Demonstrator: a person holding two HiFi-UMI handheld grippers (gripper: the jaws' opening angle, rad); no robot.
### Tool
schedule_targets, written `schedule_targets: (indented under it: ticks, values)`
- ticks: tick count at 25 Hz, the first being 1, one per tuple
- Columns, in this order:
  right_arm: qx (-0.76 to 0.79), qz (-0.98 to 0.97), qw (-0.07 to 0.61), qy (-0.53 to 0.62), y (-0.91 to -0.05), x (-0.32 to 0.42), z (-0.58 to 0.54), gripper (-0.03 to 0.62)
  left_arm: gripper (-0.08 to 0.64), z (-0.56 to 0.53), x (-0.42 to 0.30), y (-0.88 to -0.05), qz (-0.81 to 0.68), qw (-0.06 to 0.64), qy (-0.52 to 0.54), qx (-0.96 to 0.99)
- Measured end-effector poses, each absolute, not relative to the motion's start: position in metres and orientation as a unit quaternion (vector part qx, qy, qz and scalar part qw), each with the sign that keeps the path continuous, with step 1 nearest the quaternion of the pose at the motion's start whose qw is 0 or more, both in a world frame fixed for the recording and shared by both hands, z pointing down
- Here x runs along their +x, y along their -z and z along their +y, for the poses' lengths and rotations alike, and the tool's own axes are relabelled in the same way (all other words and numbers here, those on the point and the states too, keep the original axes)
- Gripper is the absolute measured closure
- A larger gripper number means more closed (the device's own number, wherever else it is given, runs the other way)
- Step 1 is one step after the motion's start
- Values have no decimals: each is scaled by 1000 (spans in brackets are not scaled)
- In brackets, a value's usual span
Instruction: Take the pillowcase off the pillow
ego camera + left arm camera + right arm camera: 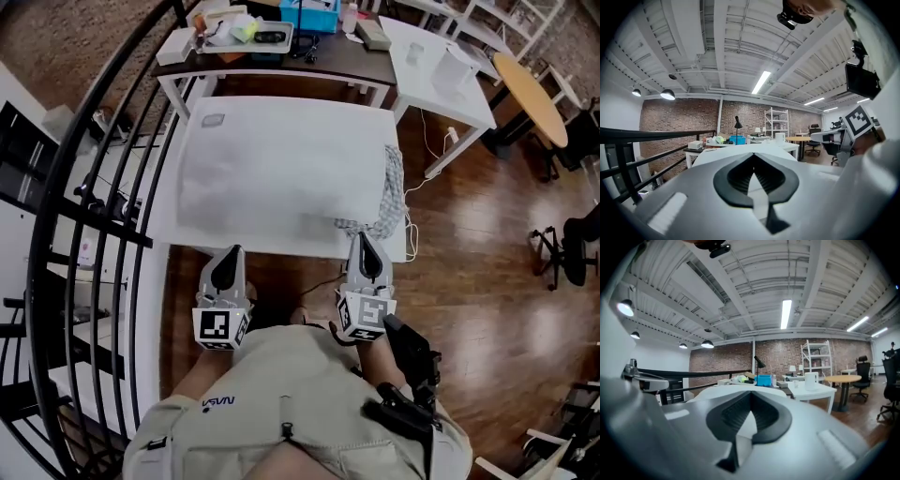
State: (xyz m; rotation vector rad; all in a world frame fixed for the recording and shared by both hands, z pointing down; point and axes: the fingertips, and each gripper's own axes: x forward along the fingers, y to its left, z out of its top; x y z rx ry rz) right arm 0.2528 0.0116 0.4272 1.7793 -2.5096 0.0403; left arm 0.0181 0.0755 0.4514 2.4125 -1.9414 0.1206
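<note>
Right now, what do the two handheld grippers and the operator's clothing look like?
Left gripper and right gripper match: pale grey shells, black ribbed jaw pads forming a teardrop outline, and a marker cube with black-and-white squares at the rear of each. The person wears a beige top with a small dark print.

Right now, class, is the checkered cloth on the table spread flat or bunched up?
Bunched up: the checkered cloth lies crumpled in a narrow strip along one edge of the white pillow, leaving the rest of the pillow uncovered.
</note>
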Motion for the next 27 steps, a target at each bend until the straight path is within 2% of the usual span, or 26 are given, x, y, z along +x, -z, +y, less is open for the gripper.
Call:
schedule_targets:
  ticks: [27]
  values:
    - [550,-834,43,-16,-434,253,40,591,560,88,48,-447,-608,9,-28,793]
